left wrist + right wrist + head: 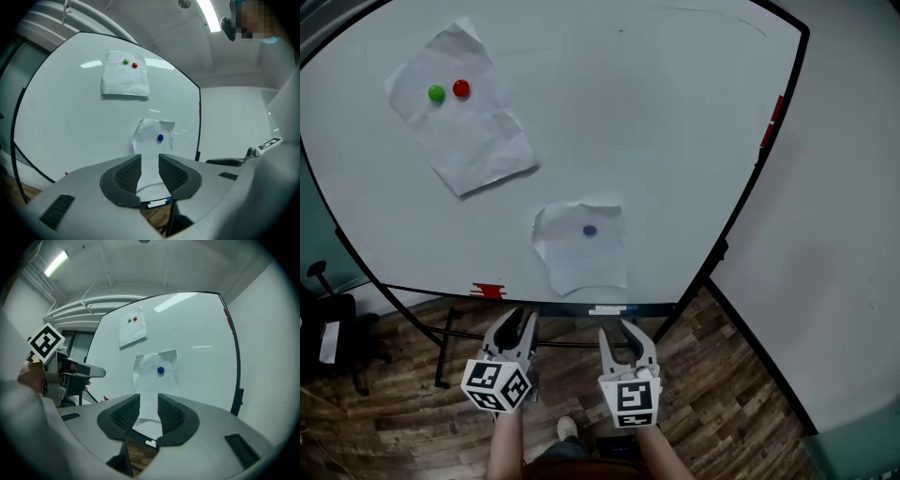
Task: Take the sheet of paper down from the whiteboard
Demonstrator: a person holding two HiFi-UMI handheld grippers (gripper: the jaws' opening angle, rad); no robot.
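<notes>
On the whiteboard [675, 141], lower centre of the head view: lower sheet of paper [581, 262], crumpled, pinned flat by one blue magnet [589, 230] near its upper middle.
upper left of the head view: upper sheet of paper [473, 141], larger, creased and tilted, pinned by a green magnet [437, 93] and a red magnet [461, 88] set side by side near its top.
left gripper [521, 321]: held below the board's lower edge, over the wooden floor [722, 403], apart from the board. Jaws are spread by a narrow gap and nothing is gripped; the lower sheet is only seen through the gap, well beyond the pads.
right gripper [617, 330]: held just beside the left one at bottom centre. Jaws are likewise parted and empty, with the lower sheet and its blue magnet framed above the gap.
sheet meant by the task: not settled by the task sentence. The lower sheet is judged the likelier, since both gripper views are lined up on it.
work done: none is shown. Both sheets are pinned, no magnet is lifted, and no contact is made.
work left: all of it. The board is to be approached, the sheet freed from its magnet, gripped and brought away.
</notes>
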